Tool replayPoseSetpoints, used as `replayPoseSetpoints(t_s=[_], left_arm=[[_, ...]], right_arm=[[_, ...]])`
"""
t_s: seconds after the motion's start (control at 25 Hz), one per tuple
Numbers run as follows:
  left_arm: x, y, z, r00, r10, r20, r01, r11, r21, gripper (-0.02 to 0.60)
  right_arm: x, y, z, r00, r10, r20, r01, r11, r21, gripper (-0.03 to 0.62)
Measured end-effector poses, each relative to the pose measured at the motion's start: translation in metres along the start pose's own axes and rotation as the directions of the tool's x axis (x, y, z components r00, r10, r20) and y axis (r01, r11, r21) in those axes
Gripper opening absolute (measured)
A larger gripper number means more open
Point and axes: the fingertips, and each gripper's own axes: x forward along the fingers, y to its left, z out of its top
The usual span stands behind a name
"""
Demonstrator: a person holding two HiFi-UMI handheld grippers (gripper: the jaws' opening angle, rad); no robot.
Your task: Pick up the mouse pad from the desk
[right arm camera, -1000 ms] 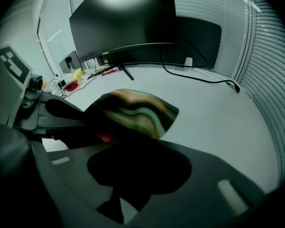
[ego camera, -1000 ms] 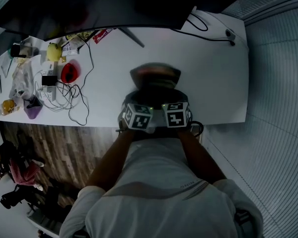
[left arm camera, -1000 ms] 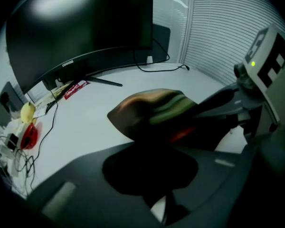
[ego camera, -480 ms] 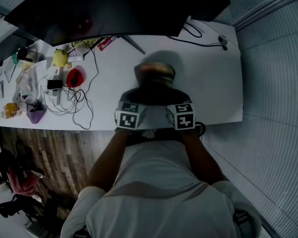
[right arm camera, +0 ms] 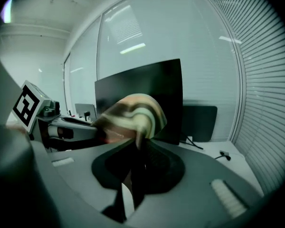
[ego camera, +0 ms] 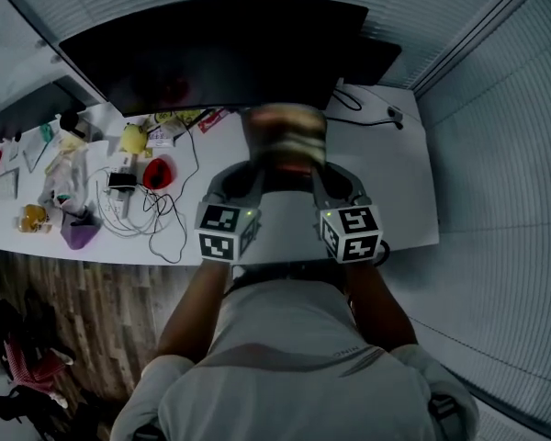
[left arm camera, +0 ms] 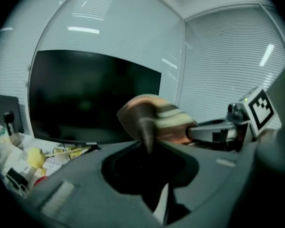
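Note:
The mouse pad [ego camera: 285, 141], striped in brown, cream and dark, hangs blurred above the white desk [ego camera: 390, 186], in front of the monitor. My left gripper [ego camera: 253, 175] is shut on its left edge and my right gripper [ego camera: 314, 177] on its right edge. In the left gripper view the pad [left arm camera: 156, 118] is pinched between the jaws [left arm camera: 147, 144], which have eased open a little. In the right gripper view the pad [right arm camera: 133, 113] droops over the jaws [right arm camera: 138, 144], which have just been closing on it. Each gripper shows in the other's view.
A large dark monitor [ego camera: 230, 58] stands at the back of the desk. Clutter lies at the left: a red object [ego camera: 156, 170], a yellow one [ego camera: 133, 139], tangled cables [ego camera: 151, 214], a purple item [ego camera: 80, 232]. A cable [ego camera: 367, 104] runs at the back right; blinds are to the right.
Both grippers have risen together, carrying the mouse pad off the desk up to monitor height. The head view has tilted up and shows more of the monitor.

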Motion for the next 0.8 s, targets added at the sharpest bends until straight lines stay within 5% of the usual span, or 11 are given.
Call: replayPoseSetpoints(t_s=[0.4,0.8], left_arm=[[-0.058,-0.011,0.093,0.978,-0.030,0.206,0.011,0.996,0.092,0.077],[-0.100,-0.028,0.144,0.940,-0.045,0.337,-0.008,0.988,0.154,0.077]], right_arm=[[-0.046,0.025,0.093,0.973,0.006,0.230,0.008,0.998,-0.060,0.043],[-0.086,0.041,0.150,0.922,0.015,0.386,0.033,0.992,-0.118,0.040]])
